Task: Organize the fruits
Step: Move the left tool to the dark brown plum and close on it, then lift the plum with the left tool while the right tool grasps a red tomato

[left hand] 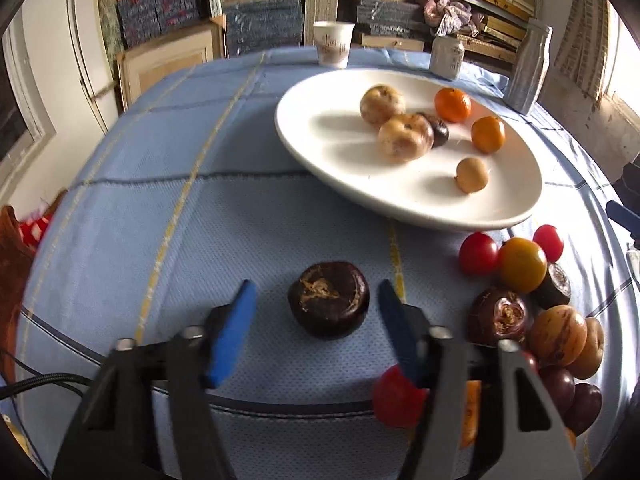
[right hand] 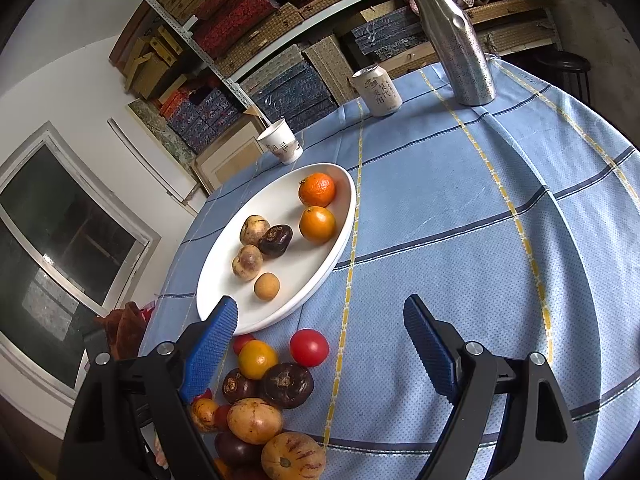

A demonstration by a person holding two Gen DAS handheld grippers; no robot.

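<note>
A dark brown water chestnut (left hand: 328, 300) lies alone on the blue checked tablecloth. My left gripper (left hand: 316, 286) straddles it, and a gap shows between each blue pad and the fruit. A white plate (left hand: 340, 152) beyond it holds two oranges (left hand: 452, 104), two pale tan fruits, a dark chestnut and a small round brown fruit. A loose pile of fruit (left hand: 520, 304) with red and yellow tomatoes lies to the right. In the right wrist view my right gripper (right hand: 320, 302) stands open with nothing between its fingers. The pile (right hand: 260, 392) sits under its left finger and the plate (right hand: 280, 200) lies ahead.
A paper cup (left hand: 333, 44), a drinks can (left hand: 447, 58) and a steel bottle (left hand: 528, 68) stand along the table's far edge. Shelves stacked with boxes rise behind. The round table drops off at the left, by a cabinet and a window (right hand: 60, 240).
</note>
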